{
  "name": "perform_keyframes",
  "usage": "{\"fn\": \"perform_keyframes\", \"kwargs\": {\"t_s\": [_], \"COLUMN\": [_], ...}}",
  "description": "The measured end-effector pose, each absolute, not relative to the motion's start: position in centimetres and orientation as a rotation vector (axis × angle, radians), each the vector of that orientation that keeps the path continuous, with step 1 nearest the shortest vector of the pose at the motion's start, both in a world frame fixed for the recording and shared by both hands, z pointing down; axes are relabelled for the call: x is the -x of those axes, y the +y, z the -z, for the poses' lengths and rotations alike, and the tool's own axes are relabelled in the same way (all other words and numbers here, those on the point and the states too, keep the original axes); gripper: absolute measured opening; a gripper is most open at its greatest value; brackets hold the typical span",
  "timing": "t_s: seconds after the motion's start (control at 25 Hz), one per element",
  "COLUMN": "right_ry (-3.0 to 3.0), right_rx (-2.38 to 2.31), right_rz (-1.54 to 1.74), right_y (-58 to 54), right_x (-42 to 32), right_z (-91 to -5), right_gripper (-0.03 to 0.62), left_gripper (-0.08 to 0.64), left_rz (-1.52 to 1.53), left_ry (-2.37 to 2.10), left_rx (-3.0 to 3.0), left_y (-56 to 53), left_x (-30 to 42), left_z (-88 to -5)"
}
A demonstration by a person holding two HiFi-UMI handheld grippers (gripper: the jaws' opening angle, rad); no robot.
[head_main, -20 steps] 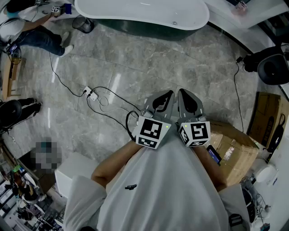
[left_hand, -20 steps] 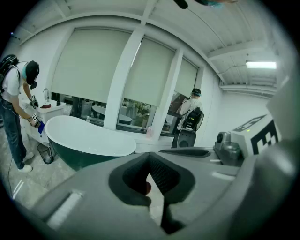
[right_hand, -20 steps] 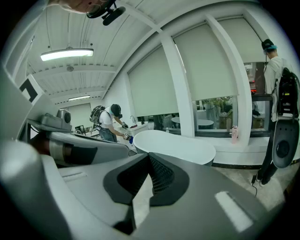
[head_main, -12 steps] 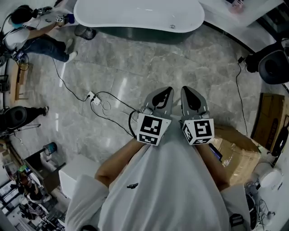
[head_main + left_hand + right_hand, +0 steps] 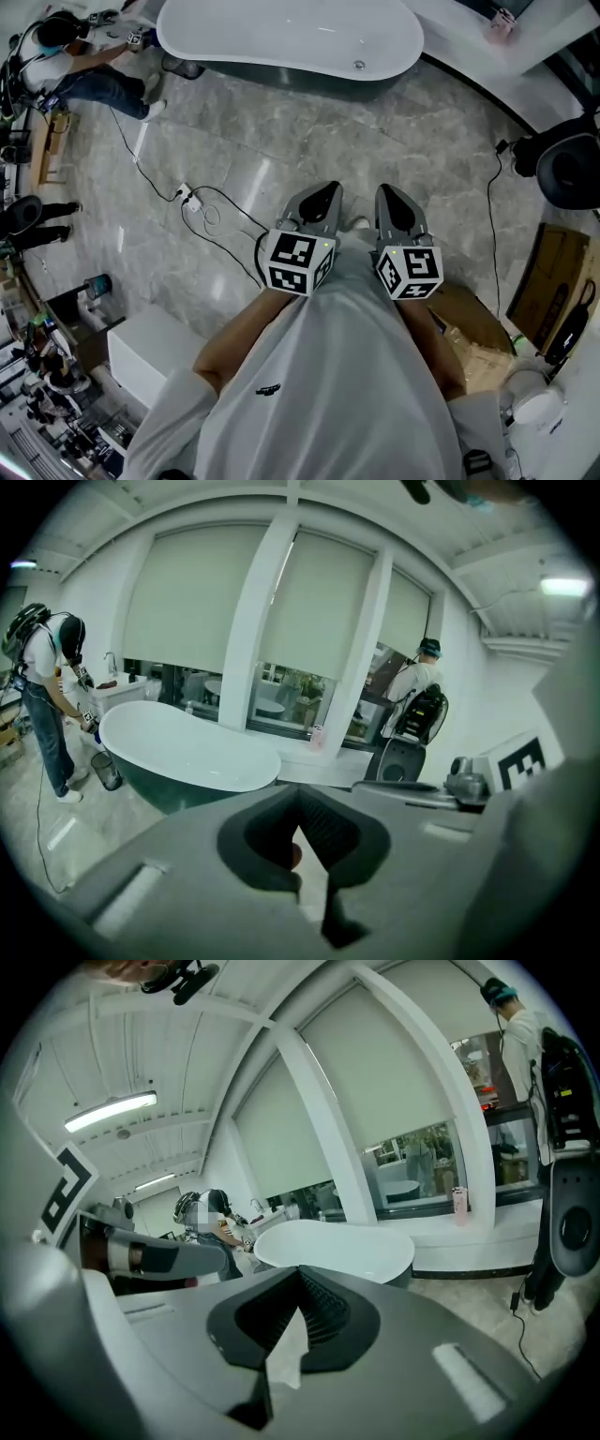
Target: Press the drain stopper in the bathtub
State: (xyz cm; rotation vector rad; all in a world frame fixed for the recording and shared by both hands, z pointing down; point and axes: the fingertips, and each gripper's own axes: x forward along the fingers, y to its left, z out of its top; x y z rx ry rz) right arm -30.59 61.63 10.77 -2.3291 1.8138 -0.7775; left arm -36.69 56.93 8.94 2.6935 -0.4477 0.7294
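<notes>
Left claw (image 5: pixel 326 193), right claw (image 5: pixel 387 195) both closed, holding nothing, side by side at waist, pointing toward bathtub (image 5: pixel 281 37).

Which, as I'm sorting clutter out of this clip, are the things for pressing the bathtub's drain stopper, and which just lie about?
For the job: white oval bathtub with dark green shell; small round metal drain stopper; left gripper and right gripper, both shut, empty.
Lying about: white power strip with black cable; brown cardboard box; black round-fronted appliance.
</notes>
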Motion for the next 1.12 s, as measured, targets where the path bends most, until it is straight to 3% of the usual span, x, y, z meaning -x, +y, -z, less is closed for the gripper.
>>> {"fn": "perform_keyframes", "kwargs": {"t_s": [0.48, 0.84, 1.12], "right_ry": [1.814, 1.811, 2.043], "right_rx": [2.368, 2.505, 2.471], "right_rz": [0.911, 0.986, 1.002], "right_y": [54.1, 38.0, 26.2], "right_x": [22.9, 13.0, 8.9], "right_z": [-14.8, -12.3, -11.9], "right_gripper": [-0.003, -0.002, -0.002], "left_gripper": [-0.001, 0.000, -0.001], "left_rz": [-0.719, -0.612, -0.605], "left_ry": [-0.445, -0.268, -0.309], "left_rx": [-2.597, -2.614, -2.504], "left_y": [48.2, 32.7, 22.2], "left_x": [28.7, 17.5, 13.9], "left_z": [-12.7, -9.8, -12.1]}}
